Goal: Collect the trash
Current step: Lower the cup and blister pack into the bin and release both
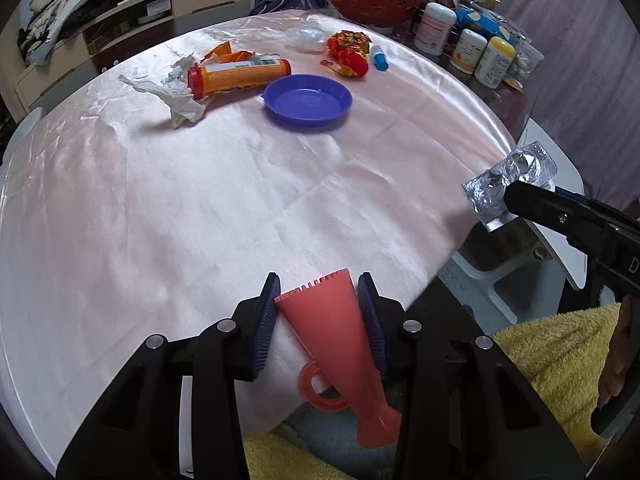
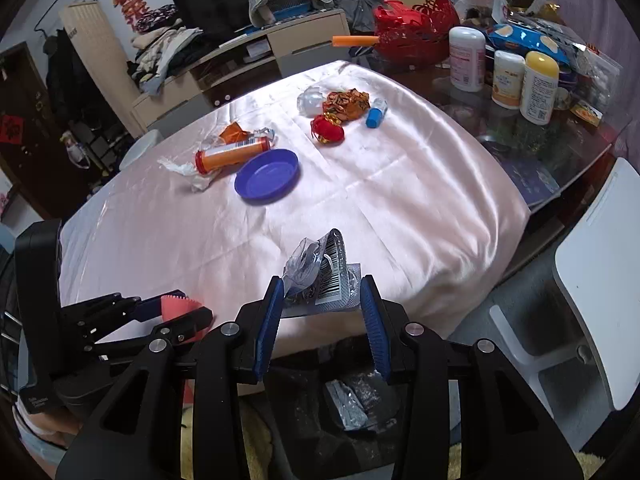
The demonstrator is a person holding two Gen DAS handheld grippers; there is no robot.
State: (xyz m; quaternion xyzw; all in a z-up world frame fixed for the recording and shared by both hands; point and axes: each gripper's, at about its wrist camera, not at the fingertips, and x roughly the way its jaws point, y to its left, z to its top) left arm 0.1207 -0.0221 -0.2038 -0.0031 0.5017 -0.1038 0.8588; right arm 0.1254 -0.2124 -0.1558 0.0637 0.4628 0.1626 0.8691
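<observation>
Left gripper (image 1: 318,292) pinches pink scraper (image 1: 340,344); right gripper (image 2: 322,294) pinches blister pack (image 2: 324,276) at tabletop's (image 2: 400,220) 6 o'clock edge. Left, around 12 o'clock: orange tube (image 2: 232,154), tissue (image 1: 176,92), wrappers (image 2: 344,104).

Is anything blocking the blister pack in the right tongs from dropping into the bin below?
Nothing visible does. The right tongs hold the blister pack past the table edge, above the dark bin, which already contains foil trash. The gap between looks open.
</observation>
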